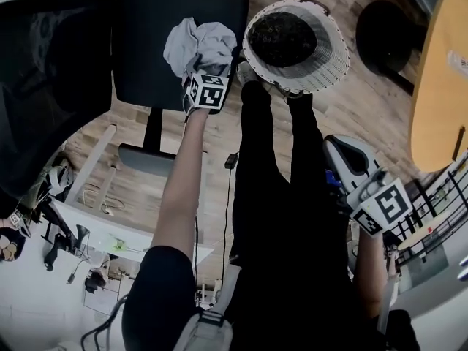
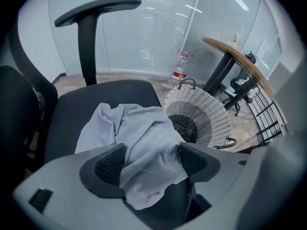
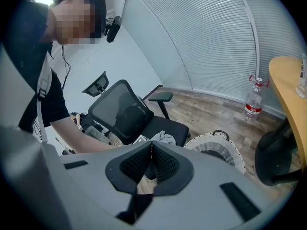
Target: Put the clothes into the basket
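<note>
Finding the grey garment (image 2: 139,138) lying crumpled on the seat of the black office chair (image 2: 81,104), toward the seat edge nearest to the basket, and not inside the basket

Straddling this garment with the left gripper (image 2: 151,163), jaws standing wide apart, one pad at each side of the cloth and the cloth bulging up between them; not squeezing it, so being released and grasping nothing

Pointing this gripper steeply down at the seat, at the end of a bare forearm (image 1: 179,174), as seen in the head view

Seeing the white woven basket (image 2: 213,116) standing upright on the wooden floor (image 1: 365,115), just beside the chair, with something dark lying at its bottom; not being able to tell what exactly

Holding the right gripper (image 3: 151,163) well apart from the garment, at the person's right side, jaws pressed together and clenched on nothing

Noticing, further out, a plastic bottle (image 2: 180,72) with a red label standing on the floor near the window blinds, and a round wooden table (image 2: 240,56) on dark legs beyond the basket
</note>
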`<state>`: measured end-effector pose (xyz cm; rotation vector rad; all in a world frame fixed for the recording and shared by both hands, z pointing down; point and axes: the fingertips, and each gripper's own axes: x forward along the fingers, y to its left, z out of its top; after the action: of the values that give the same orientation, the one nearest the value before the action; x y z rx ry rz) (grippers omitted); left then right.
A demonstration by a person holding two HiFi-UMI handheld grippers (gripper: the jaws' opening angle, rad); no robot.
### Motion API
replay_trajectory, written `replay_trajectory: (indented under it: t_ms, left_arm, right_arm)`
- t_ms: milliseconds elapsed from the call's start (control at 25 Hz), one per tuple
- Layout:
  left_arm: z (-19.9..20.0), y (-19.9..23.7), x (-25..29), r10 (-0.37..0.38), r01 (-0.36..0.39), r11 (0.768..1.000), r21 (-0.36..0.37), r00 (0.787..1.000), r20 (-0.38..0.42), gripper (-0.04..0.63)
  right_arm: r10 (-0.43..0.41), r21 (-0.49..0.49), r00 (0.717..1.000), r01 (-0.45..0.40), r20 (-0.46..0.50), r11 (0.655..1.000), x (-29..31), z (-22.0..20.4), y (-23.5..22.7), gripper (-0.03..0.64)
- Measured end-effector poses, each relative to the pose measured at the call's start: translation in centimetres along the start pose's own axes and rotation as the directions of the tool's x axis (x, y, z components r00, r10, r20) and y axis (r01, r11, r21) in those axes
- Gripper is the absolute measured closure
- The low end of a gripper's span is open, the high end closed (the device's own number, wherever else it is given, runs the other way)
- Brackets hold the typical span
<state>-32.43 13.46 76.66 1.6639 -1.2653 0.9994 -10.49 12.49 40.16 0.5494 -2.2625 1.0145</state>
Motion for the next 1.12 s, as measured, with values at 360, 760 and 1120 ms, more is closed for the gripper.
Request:
replay_trajectory:
  t_ms: [360,760,1120]
  left_arm:
    - [-1.2,0.1,1.7,-0.025,0.025,0.999,-0.041,1.000,-0.002,0.236]
    - [-1.8,1.0,2.3,0.036,-0.037,0.998,-0.044,0.999,-0.028,0.320]
    - [-1.6,1.2,2.0,0.033,-0.033,0.999,0.005,0.998,-0.044,0.504]
  right_arm:
    - [0.005,0.010,1.000,-0.005,0.002,1.000,1.0,-0.1,-0.1,0.600]
    - [0.015,0.028,1.000,-0.014,-0.006,0.999,1.1,-0.7,0.0,0.600]
    - [0.029,0.029,1.000,-0.029,0.009,0.999,1.2,-0.3,0.2,0.600]
